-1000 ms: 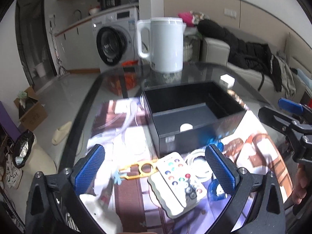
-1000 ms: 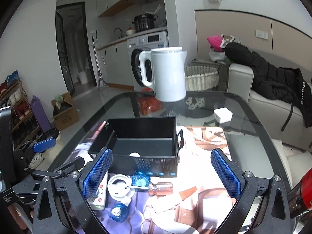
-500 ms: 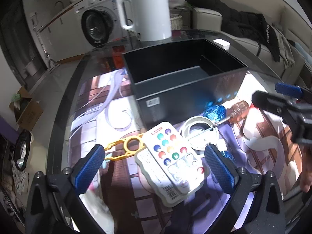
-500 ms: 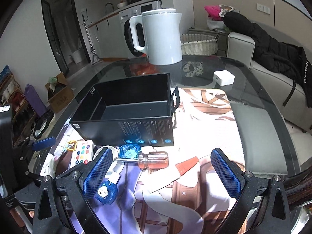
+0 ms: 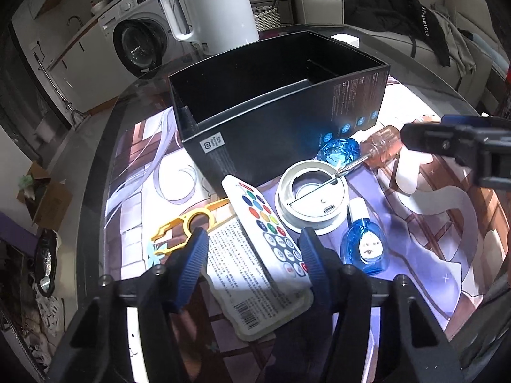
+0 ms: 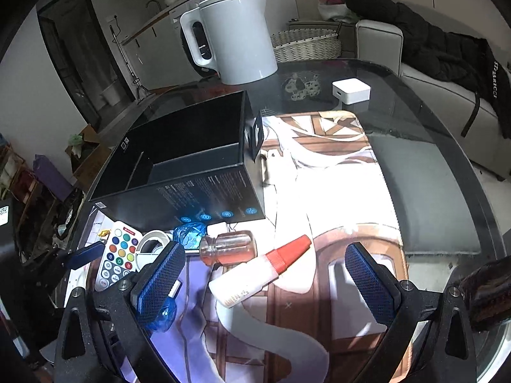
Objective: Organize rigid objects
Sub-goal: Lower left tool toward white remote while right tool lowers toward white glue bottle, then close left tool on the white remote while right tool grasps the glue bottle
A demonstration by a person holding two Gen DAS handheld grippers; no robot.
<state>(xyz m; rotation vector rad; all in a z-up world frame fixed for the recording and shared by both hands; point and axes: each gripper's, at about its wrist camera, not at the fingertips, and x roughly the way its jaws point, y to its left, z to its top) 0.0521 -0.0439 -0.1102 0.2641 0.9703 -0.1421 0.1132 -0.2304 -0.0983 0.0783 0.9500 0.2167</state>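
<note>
A remote control pack point(image 5: 255, 255) with coloured buttons lies on the picture mat. My left gripper point(image 5: 252, 245) is over it, jaws closing, and its pads touch the pack's two long edges. In the right wrist view a white glue bottle point(image 6: 255, 274) with a red cap lies between the fingers of my right gripper point(image 6: 265, 255). Those jaws stand wide, just starting to close, and do not touch the bottle. An open black box point(image 5: 281, 95) stands behind the clutter. An orange-handled screwdriver point(image 5: 383, 146), a white ring device point(image 5: 311, 198) and a blue bottle point(image 5: 364, 245) lie in front of it.
A white kettle point(image 6: 236, 35) stands at the far side of the glass table point(image 6: 431, 166). A small white cube point(image 6: 351, 91) sits at the back right. A yellow flat tool point(image 5: 191, 223) and a blue crystal point(image 5: 338, 148) lie near the box. A sofa with dark clothes is beyond.
Both grippers have come down closer to the table. The left jaws have narrowed from wide open onto the remote control pack. The right jaws stay wide over the glue bottle.
</note>
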